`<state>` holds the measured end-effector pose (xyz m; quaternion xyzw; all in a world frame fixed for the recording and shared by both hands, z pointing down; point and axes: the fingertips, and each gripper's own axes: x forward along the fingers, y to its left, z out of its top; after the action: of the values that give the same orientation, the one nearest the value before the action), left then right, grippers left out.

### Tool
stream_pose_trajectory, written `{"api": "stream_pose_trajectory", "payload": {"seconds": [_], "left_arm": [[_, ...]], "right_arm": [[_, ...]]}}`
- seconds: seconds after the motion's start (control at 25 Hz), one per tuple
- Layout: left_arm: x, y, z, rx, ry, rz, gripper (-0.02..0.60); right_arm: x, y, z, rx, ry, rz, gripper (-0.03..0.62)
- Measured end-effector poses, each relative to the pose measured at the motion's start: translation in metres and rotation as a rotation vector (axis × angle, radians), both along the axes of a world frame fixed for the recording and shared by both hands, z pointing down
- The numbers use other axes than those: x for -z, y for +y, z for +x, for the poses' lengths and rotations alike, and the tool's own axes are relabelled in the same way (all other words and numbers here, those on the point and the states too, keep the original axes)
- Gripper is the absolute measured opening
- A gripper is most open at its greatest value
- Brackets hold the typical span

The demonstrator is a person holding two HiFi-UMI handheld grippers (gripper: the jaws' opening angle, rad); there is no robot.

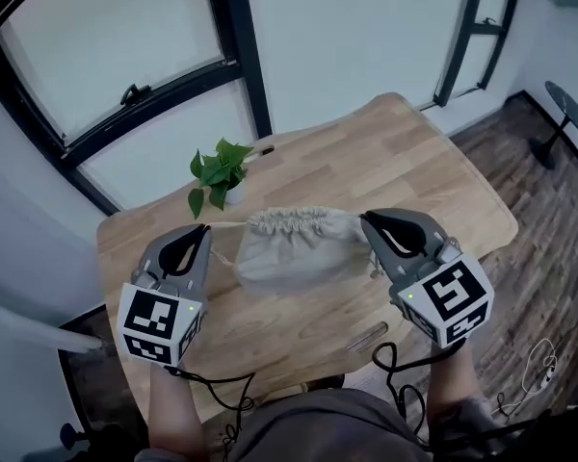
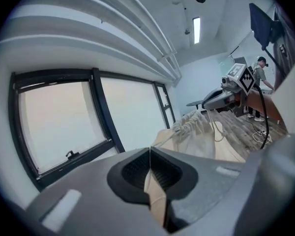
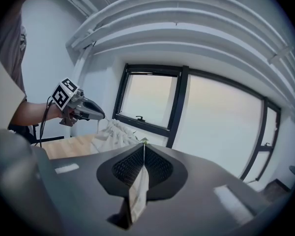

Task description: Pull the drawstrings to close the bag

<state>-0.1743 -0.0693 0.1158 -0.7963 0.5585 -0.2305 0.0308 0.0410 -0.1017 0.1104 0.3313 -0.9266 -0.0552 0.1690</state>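
Note:
A beige cloth bag (image 1: 297, 246) hangs between my two grippers above the wooden table (image 1: 433, 176), its neck gathered into tight folds. My left gripper (image 1: 205, 229) is shut on the left drawstring (image 1: 227, 225), which runs taut to the bag's neck. My right gripper (image 1: 365, 219) is shut on the right drawstring (image 1: 374, 258). In the left gripper view a beige strip (image 2: 155, 191) is pinched in the jaws (image 2: 150, 149), with the bag (image 2: 199, 136) and the other gripper (image 2: 220, 98) beyond. The right gripper view shows the same grip (image 3: 144, 144), the bag (image 3: 110, 134) and the left gripper (image 3: 91, 111).
A small green potted plant (image 1: 217, 173) stands near the table's far left edge, just behind the bag. Black-framed windows (image 1: 125, 94) lie beyond the table. Wood floor (image 1: 549, 258) is to the right. Cables (image 1: 395, 373) hang from the grippers near the person's body.

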Motion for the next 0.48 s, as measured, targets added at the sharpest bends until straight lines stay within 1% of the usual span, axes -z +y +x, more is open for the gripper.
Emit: {"api": "stream_pose_trajectory", "payload": {"seconds": [0.12, 0.32, 0.48], "left_arm": [[0.02, 0.005, 0.005, 0.007, -0.006, 0.045, 0.009], [0.031, 0.008, 0.005, 0.015, -0.008, 0.079, 0.009], [0.032, 0.012, 0.006, 0.024, -0.01, 0.088, 0.009]], "right_arm": [[0.02, 0.005, 0.004, -0.003, -0.021, 0.049, 0.035], [0.027, 0.006, 0.008, -0.044, -0.017, 0.056, 0.035], [0.03, 0.01, 0.005, -0.011, -0.039, 0.095, 0.035]]}}
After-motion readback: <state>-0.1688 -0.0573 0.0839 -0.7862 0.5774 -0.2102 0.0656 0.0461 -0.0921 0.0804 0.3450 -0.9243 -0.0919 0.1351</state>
